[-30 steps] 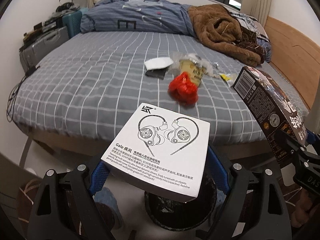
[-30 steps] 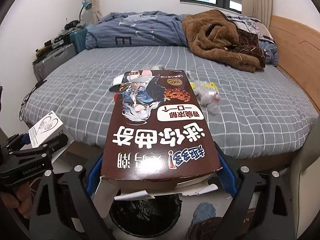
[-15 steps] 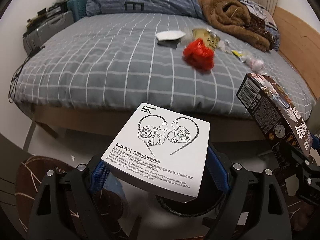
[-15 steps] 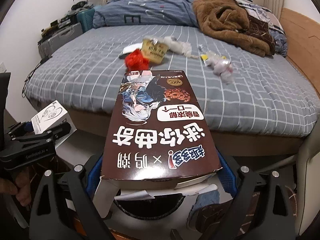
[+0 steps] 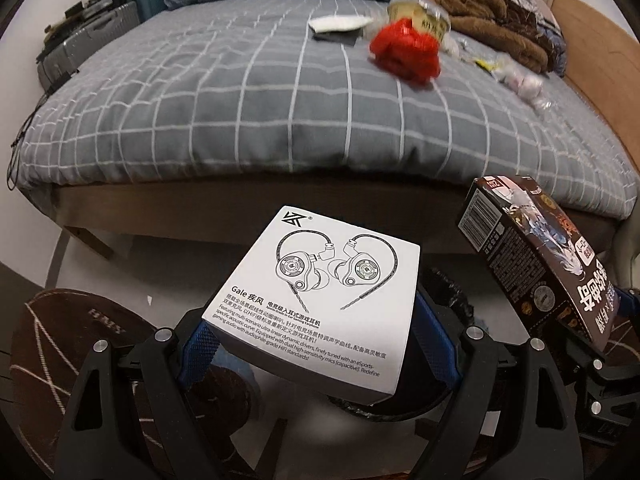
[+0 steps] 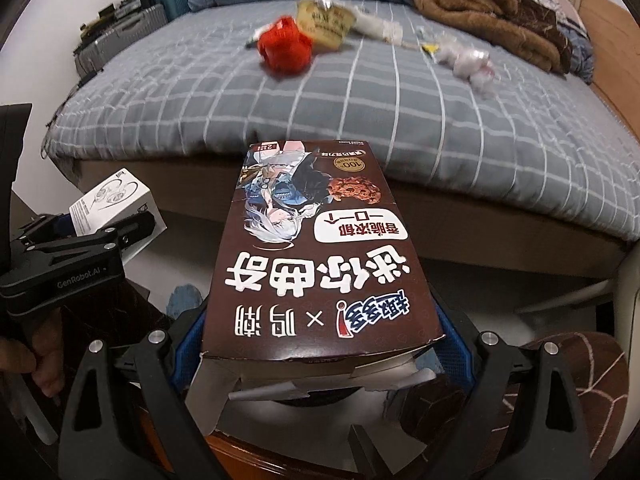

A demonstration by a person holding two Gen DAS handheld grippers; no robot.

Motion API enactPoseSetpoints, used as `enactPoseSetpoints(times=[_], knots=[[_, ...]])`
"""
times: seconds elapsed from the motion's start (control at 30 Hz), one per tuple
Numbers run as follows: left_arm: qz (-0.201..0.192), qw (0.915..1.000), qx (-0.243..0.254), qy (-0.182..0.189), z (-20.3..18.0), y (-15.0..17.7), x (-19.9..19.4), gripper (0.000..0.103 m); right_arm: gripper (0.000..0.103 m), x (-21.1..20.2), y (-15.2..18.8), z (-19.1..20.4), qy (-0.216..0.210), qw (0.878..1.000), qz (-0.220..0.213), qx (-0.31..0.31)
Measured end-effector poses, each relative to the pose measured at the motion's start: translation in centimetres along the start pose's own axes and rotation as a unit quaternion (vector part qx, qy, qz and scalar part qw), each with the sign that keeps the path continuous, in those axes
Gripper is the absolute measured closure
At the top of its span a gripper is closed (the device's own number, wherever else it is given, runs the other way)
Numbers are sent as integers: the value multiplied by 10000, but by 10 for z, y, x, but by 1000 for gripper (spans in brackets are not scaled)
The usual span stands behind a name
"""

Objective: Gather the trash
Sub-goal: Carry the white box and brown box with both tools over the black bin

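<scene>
Clamping a white earphone box [image 5: 316,300] between its blue-padded fingers [image 5: 198,354], the left gripper [image 5: 316,344] stood with its jaws spread wide, each pad pressed against a side of the box, which lay tilted with its printed face up. The right gripper [image 6: 320,356] likewise gripped a long brown cookie box [image 6: 316,256] by its sides near the torn, open end, the box reaching forward toward the bed [image 6: 400,120]. Both grippers pointed steeply down in front of the bed's near edge. Beneath the earphone box a dark round bin rim [image 5: 400,408] lined with black plastic showed just under the left fingers; in the right wrist view only a dark sliver of it could be made out under the cookie box. From the right view the left gripper sat off to the left, held by a hand [image 6: 36,360], with the two boxes near each other but apart. Farther off on the grey checked bedspread lay a red crumpled bag [image 5: 404,56], a yellowish cup [image 5: 420,20], a white tissue [image 5: 340,24] and some clear wrappers [image 5: 520,80], all well apart from both grippers.
</scene>
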State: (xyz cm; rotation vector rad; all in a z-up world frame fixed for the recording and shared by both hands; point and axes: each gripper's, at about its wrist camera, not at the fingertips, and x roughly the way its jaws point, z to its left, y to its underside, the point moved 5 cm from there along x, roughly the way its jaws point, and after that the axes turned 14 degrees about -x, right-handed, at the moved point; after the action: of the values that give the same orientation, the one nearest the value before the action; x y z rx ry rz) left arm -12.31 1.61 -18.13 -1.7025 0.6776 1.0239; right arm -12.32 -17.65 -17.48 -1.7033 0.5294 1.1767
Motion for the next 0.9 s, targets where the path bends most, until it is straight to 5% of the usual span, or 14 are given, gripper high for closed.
enactPoseSetpoints(times=[0.9], knots=[[881, 9957, 213, -198, 7, 15, 105, 20, 14, 124, 25, 7, -341, 9857, 1652, -44]])
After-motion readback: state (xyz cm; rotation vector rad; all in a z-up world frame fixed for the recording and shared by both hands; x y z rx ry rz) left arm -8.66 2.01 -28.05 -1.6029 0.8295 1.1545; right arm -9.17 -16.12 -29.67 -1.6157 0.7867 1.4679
